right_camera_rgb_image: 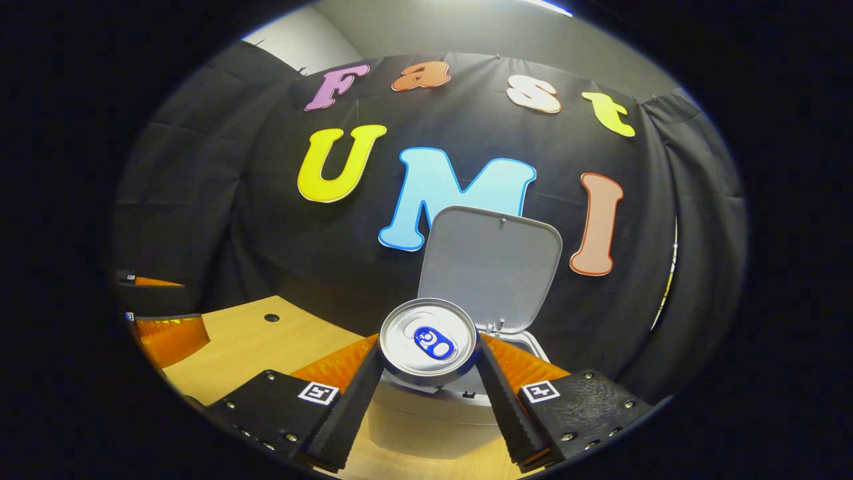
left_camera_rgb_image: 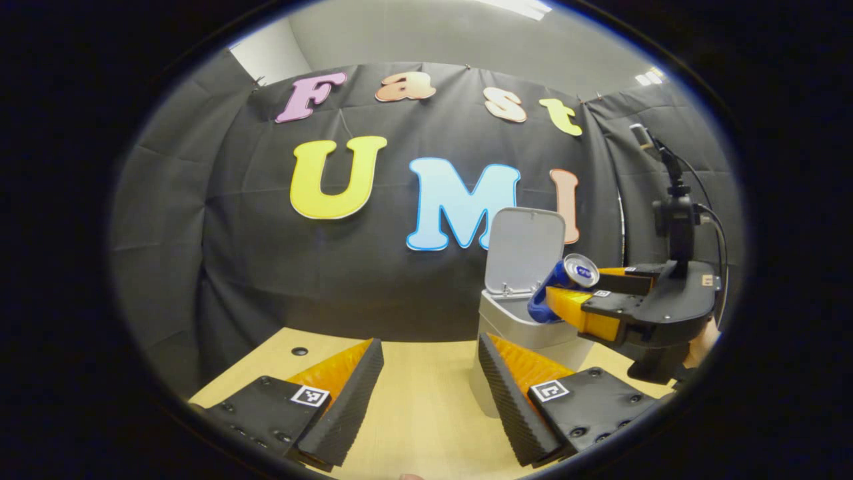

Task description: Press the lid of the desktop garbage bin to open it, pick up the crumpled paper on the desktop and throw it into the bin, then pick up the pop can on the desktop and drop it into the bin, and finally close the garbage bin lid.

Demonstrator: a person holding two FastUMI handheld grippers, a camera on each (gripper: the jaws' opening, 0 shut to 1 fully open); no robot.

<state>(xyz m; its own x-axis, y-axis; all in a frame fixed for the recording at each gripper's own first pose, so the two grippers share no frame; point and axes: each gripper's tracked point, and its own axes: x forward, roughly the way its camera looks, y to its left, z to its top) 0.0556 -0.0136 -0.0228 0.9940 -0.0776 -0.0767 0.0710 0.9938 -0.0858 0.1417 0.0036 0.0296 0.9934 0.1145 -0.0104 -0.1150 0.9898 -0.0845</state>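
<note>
Desktop bin (left_camera_rgb_image: pixel 516 320) gapes, right gripper (right_camera_rgb_image: pixel 429 373) clamping can (right_camera_rgb_image: pixel 428 341) above.

Tool (right_camera_rgb_image: pixel 430 380) grips pop can (right_camera_rgb_image: pixel 428 341) (bin lid (right_camera_rgb_image: pixel 493 260) upright).

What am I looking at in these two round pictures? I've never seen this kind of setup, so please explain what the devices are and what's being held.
No robot here: a person holds a two-finger claw in each hand, and each claw carries a fisheye camera looking along its own fingers.

In the left gripper view, the left claw is at the bottom, open and empty above the wooden desk. Farther right you see the other claw, with part of the hand holding it, carrying a blue pop can tilted at the mouth of the white desktop garbage bin, whose lid stands open.

In the right gripper view, the right claw grips that pop can between both fingers, the can's top facing the camera, with the bin's raised lid behind it.
</note>
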